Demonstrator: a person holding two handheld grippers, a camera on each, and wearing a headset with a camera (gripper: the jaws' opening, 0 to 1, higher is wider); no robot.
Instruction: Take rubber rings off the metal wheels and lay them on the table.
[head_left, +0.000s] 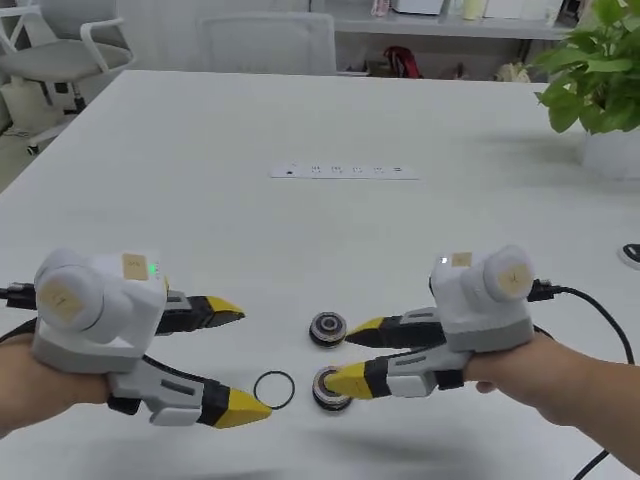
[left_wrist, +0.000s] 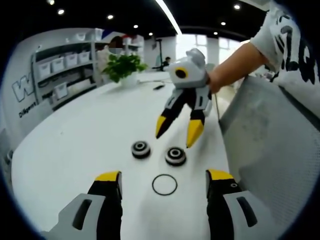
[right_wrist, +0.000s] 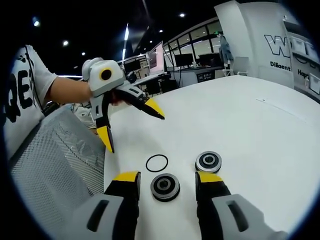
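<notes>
A thin black rubber ring (head_left: 274, 388) lies flat on the white table (head_left: 300, 120), just beside a dark metal wheel (head_left: 332, 390), with a second metal wheel (head_left: 328, 329) near. The right gripper (head_left: 345, 355) spreads wide either side of the first wheel, clamping nothing. The left gripper (head_left: 252, 362) gapes empty, facing the ring.
</notes>
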